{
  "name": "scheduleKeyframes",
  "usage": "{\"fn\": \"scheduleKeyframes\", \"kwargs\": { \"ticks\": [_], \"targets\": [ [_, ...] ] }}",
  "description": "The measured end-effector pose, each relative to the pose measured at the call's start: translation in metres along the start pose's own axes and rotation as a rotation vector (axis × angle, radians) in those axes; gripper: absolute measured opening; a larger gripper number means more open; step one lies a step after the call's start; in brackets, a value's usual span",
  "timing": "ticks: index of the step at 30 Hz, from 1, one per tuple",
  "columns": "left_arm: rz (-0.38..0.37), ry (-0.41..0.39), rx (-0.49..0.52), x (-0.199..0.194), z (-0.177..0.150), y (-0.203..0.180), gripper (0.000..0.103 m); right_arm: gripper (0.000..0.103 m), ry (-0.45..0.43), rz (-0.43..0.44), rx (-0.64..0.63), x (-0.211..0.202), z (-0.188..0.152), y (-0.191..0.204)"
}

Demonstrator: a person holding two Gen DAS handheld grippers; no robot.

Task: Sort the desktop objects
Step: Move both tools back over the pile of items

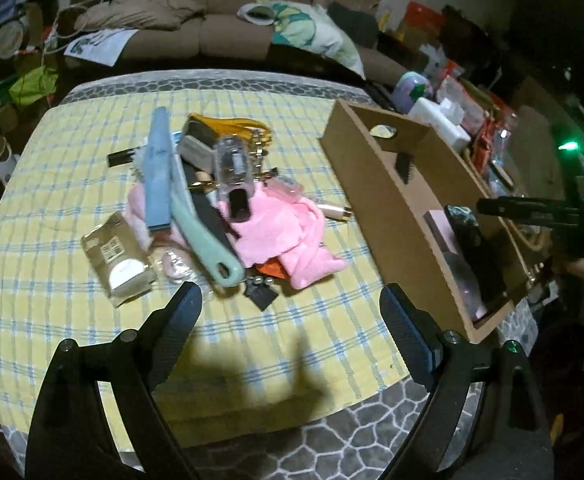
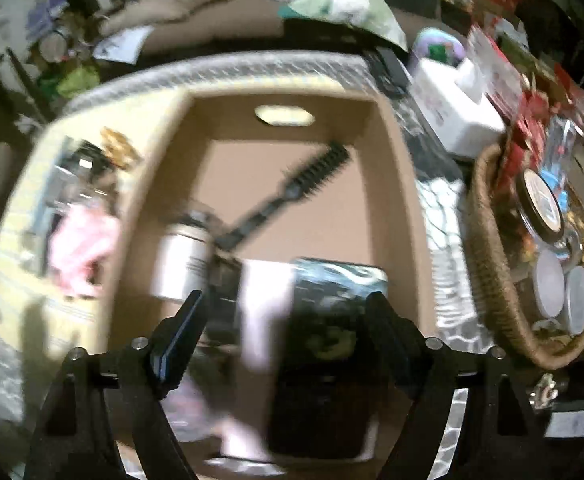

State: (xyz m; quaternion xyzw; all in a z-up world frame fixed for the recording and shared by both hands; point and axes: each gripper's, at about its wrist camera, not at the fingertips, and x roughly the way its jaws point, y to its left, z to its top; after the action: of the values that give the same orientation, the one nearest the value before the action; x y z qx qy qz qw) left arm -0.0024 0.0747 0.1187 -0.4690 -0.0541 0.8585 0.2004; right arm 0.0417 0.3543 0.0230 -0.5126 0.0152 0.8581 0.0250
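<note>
Cluttered pile [image 1: 208, 208], wooden box [image 1: 376, 184], both fingers spread

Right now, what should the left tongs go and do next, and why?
Probably ease forward and down to the mint-green handle. The left tongs are open and empty, hovering just short of the pile, and that handle sticks out nearest. The brown box waits to the right, with the right tongs open over it.
</note>
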Motion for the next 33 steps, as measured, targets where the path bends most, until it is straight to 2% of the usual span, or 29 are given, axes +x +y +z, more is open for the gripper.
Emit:
{"fn": "scheduleKeyframes", "kwargs": {
  "ticks": [3,4,5,7,13,15,18,21,29,33],
  "targets": [
    [0.040,-0.009,-0.007,-0.004,-0.002,0.008,0.091,0.092,-0.051,0.057,-0.033,-0.015,0.003,0.038],
    [0.057,-0.017,-0.003,-0.006,-0.003,0.010,0.100,0.094,-0.063,0.078,-0.040,-0.019,0.003,0.052],
    [0.074,-0.028,-0.002,-0.009,-0.004,0.014,0.103,0.096,-0.071,0.099,-0.047,-0.020,0.005,0.065],
    [0.099,-0.041,-0.003,-0.014,-0.006,0.020,0.103,0.101,-0.091,0.142,-0.064,-0.024,0.003,0.098],
    [0.153,-0.045,-0.027,-0.022,-0.007,0.051,0.103,0.103,-0.128,0.170,-0.156,-0.020,-0.001,0.182],
    [0.171,-0.048,-0.016,-0.023,-0.007,0.059,0.103,0.103,-0.132,0.192,-0.152,-0.014,-0.001,0.197],
    [0.206,-0.045,-0.011,-0.024,-0.008,0.074,0.103,0.103,-0.128,0.243,-0.102,-0.001,0.000,0.213],
    [0.218,-0.034,-0.030,-0.023,-0.007,0.090,0.103,0.103,-0.119,0.251,-0.070,0.012,0.001,0.226],
    [0.262,-0.016,-0.061,-0.019,-0.009,0.126,0.103,0.103,-0.139,0.218,-0.069,0.039,0.000,0.247],
    [0.262,0.001,-0.087,-0.013,-0.010,0.142,0.103,0.103,-0.145,0.219,-0.070,0.049,-0.002,0.244]
  ]
}}
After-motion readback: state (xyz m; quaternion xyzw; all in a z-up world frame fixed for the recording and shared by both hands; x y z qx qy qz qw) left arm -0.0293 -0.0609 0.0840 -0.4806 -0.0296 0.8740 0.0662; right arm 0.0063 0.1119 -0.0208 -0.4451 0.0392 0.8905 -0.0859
